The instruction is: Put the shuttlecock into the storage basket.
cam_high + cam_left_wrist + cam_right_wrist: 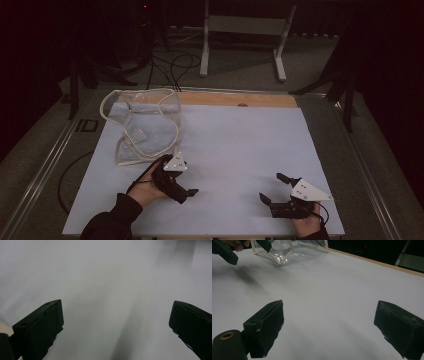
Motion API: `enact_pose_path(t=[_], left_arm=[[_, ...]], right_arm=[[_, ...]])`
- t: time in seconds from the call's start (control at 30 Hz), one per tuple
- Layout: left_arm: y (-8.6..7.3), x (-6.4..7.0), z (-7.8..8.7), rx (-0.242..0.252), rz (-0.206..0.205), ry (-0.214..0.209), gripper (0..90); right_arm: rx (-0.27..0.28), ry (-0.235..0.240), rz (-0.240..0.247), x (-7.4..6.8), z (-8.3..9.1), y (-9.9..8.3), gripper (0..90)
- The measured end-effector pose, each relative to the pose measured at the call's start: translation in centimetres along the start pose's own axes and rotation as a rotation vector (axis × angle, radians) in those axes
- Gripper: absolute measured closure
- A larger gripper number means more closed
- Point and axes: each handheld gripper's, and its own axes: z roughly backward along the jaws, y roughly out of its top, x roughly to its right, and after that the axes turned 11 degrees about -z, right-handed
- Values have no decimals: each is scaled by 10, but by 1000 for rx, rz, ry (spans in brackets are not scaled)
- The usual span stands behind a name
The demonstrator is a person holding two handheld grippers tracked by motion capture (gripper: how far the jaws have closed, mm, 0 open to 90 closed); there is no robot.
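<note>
Tools, left (186,181) and right (274,188), hover jaws apart near clear plastic bag (141,125); grasping its stiff rim looks wisest.

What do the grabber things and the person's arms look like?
Both are black, with two blocky jaws each. The left gripper and the right gripper carry a pale grey three-cornered plate on top. A thin black cable trails from each. The left sleeve is dark.

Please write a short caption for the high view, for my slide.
Two hand-held grippers, left and right, both open, rest on a pale table near a clear plastic bag.
</note>
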Motion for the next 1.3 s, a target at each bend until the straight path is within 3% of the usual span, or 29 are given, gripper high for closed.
enact_pose_path(t=[0.2, 0.4, 0.5, 1.3], left_arm=[[-11, 2, 10, 22, 2, 6, 0], [-26, 2, 22, 56, 49, 28, 0], [-30, 3, 26, 64, 53, 37, 0], [-74, 11, 43, 56, 135, 116, 0]], right_arm=[[0, 1, 1, 0, 0, 0, 90], [-1, 3, 0, 0, -1, 0, 90], [-3, 4, 0, -1, -1, 0, 90], [-6, 5, 0, -1, -1, 0, 90]])
